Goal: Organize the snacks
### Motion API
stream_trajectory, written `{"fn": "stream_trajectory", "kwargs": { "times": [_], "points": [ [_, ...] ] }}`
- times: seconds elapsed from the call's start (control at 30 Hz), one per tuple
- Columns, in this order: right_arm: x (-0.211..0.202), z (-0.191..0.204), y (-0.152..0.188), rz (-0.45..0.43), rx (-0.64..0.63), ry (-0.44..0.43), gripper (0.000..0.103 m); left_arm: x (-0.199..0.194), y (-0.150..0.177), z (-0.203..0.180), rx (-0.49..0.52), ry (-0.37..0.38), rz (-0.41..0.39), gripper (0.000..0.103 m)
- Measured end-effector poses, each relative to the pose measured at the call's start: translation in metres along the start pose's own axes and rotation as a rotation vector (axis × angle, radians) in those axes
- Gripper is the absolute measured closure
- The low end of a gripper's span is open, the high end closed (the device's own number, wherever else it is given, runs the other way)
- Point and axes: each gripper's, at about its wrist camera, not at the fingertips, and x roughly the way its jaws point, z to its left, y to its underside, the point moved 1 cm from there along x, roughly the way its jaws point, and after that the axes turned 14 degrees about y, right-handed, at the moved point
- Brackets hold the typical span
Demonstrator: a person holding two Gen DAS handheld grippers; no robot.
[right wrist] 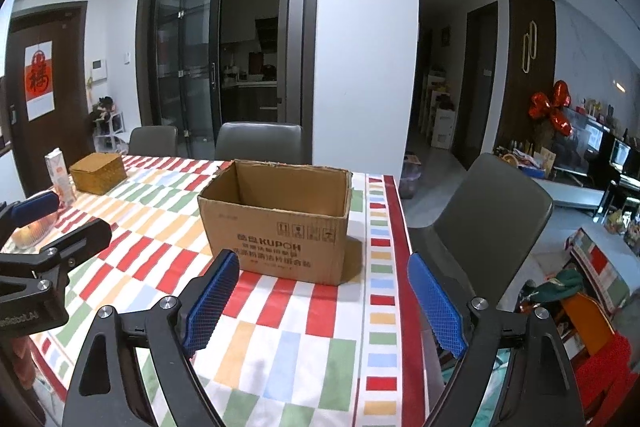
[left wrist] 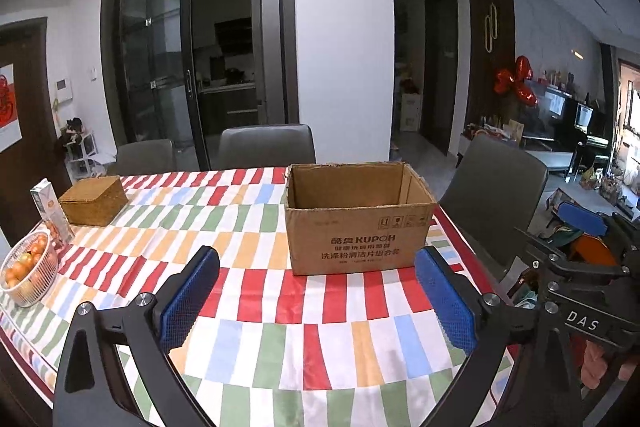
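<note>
Left wrist view: left claw [left wrist: 316,283] spread wide, nothing between its blue pads; right claw [right wrist: 322,287] likewise wide and empty. Cardboard box [left wrist: 358,219] upright, open-topped, apparently empty, on the striped counter [left wrist: 256,339] just ahead. Probably between picks; next calls for finding a snack, none clearly in sight. Off left: woven box [left wrist: 94,201], carton [left wrist: 50,213], basket of fruit [left wrist: 26,273]. Grey chair [right wrist: 488,227] close by the counter's right edge, nothing blocking the box

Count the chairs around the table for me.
3. Two grey chairs stand at the far side, one on the left and one near the middle; a third chair is at the right end. Others may be out of view behind the cameras.
</note>
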Motion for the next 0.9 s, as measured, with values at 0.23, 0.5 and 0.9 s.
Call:
{"fn": "stream_trajectory", "kwargs": {
  "times": [0.23,0.5,0.9],
  "points": [
    [-0.010,-0.002,0.003,-0.013,0.000,-0.001,0.016,-0.012,0.000,-0.004,0.000,0.007,-0.022,0.000],
    [-0.015,-0.005,0.003,-0.028,0.003,0.000,0.016,-0.016,-0.001,-0.005,0.008,-0.006,-0.038,0.000],
    [-0.016,-0.005,0.003,-0.032,0.005,0.002,0.014,-0.019,0.000,-0.006,0.010,-0.014,-0.043,0.000]
  ]
}}
